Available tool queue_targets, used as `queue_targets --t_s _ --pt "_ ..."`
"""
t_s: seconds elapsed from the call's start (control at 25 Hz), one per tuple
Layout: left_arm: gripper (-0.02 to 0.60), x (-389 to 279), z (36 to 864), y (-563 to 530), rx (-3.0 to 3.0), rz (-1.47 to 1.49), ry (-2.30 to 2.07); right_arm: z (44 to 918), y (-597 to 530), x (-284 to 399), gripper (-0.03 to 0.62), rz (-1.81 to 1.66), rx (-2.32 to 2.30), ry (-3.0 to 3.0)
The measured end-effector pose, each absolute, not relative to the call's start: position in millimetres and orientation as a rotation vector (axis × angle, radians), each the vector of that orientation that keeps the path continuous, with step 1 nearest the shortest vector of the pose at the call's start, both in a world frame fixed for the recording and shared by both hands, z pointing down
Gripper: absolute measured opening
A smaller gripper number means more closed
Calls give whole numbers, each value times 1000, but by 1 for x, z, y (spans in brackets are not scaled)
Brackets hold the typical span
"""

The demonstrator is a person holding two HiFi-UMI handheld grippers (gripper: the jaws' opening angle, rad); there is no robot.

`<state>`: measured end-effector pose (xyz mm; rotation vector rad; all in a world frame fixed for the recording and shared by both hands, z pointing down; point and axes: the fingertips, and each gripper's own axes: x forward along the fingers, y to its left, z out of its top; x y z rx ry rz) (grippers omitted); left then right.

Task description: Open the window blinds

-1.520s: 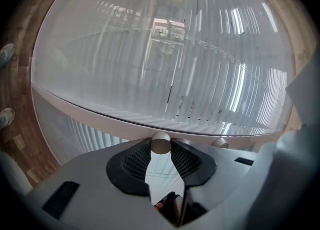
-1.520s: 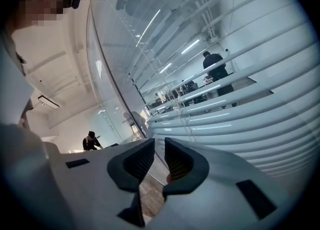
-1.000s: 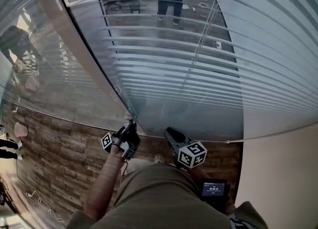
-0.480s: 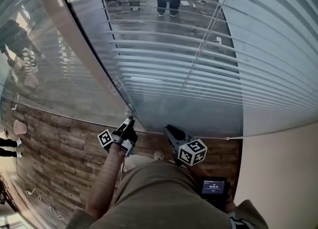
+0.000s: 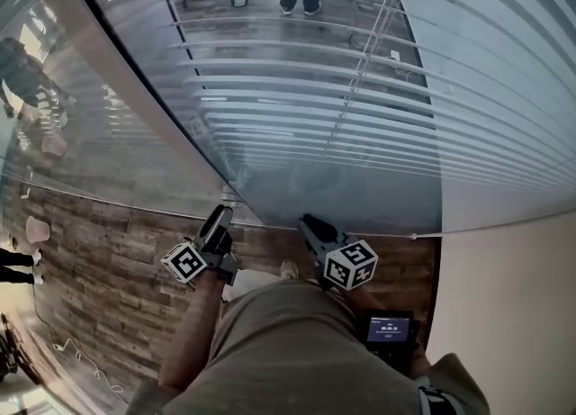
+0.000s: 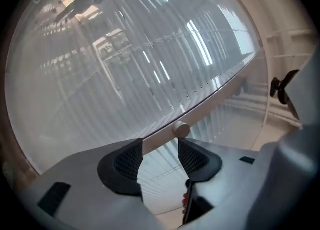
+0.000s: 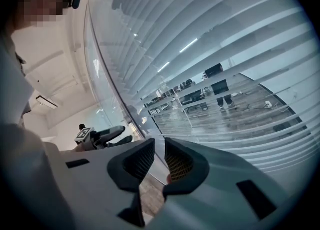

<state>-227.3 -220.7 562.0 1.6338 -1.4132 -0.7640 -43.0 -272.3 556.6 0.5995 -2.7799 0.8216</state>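
**A:** Beige frame (image 6: 208, 103) carries the knob (image 6: 181, 129), and the left gripper (image 6: 161, 154) has just been spreading its jaws wide. The knob sits just past the tips, unpressed.

**B:** I'd centre it between the pads (image 6: 131, 160), close squarely, then roll about its axis (no sideways pull).

**A:** And the right gripper (image 7: 159, 156)?

**B:** Slightly parted, empty. The head view hardly shows the knob, yet it lays out the blinds (image 5: 360, 125) behind the glass, slats tilted enough to see floor beyond.
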Motion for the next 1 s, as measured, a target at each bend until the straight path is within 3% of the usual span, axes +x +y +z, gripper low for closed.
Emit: queue_targets --t_s 0.16,1.0 --pt "233 -216 524 -229 1685 -966 -1280 556 -274 -45 52 827 592 -2787" --pt "227 -224 515 -243 1560 -1004 -1321 505 -273 -64 52 657 539 -2850"
